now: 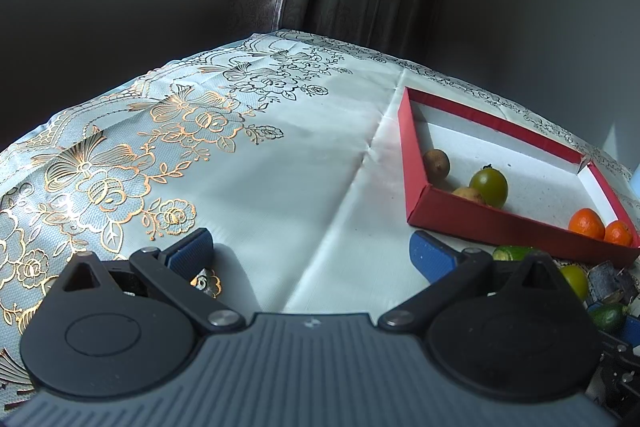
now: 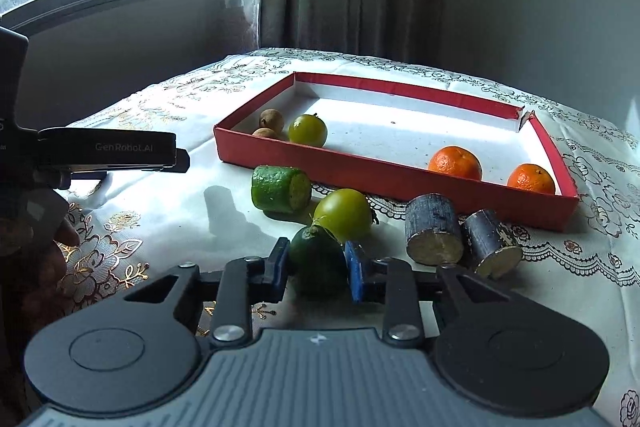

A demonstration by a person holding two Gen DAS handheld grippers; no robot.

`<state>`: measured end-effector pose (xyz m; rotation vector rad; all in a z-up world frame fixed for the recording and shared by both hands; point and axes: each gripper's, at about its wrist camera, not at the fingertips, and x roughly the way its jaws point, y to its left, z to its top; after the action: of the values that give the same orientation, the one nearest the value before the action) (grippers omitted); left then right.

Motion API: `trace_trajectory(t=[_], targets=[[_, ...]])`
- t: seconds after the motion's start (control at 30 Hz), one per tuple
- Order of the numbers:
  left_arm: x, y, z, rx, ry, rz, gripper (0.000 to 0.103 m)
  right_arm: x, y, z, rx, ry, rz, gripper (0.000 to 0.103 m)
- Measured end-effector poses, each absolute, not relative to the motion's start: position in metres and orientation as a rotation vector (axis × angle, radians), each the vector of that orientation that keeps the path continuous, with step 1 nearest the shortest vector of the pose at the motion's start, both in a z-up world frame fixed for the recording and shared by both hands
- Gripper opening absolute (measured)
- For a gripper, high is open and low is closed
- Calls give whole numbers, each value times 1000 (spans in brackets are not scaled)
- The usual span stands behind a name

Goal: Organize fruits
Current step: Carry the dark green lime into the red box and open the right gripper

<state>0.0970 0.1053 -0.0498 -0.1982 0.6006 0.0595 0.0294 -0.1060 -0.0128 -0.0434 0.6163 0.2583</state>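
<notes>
My right claw (image 2: pixel 316 265) pinches a dark green round lime (image 2: pixel 318 261) at six o'clock below the red cardboard tray (image 2: pixel 396 183); lifting carelessly could nudge the yellow-green fruit (image 2: pixel 344 213) touching it.

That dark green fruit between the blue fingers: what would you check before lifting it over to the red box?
1. Right gripper shut on the dark green fruit: ok.
2. Fruit centred between the fingers: ok.
3. Yellow-green fruit clear of it: not ok, it touches.
4. Free floor in the red box: ok.
5. Left gripper out of the way, open, empty: ok.
6. Fruit off the tablecloth: cannot tell.
</notes>
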Motion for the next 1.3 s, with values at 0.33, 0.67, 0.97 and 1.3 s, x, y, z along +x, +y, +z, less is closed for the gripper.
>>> trace_trajectory(t=[0.33,0.67,0.97,1.3], targets=[[97,105,-50,-196,601,61,103,56,-125,31,-46,477,189,29],[97,105,-50,-196,602,61,103,131,-139,21,-27,557,140,29],[97,105,-50,-197,601,60,103,158,-128,-4,-72,648,139,29],[97,105,-50,-199,601,60,103,134,-146,3,-12,581,132,71]])
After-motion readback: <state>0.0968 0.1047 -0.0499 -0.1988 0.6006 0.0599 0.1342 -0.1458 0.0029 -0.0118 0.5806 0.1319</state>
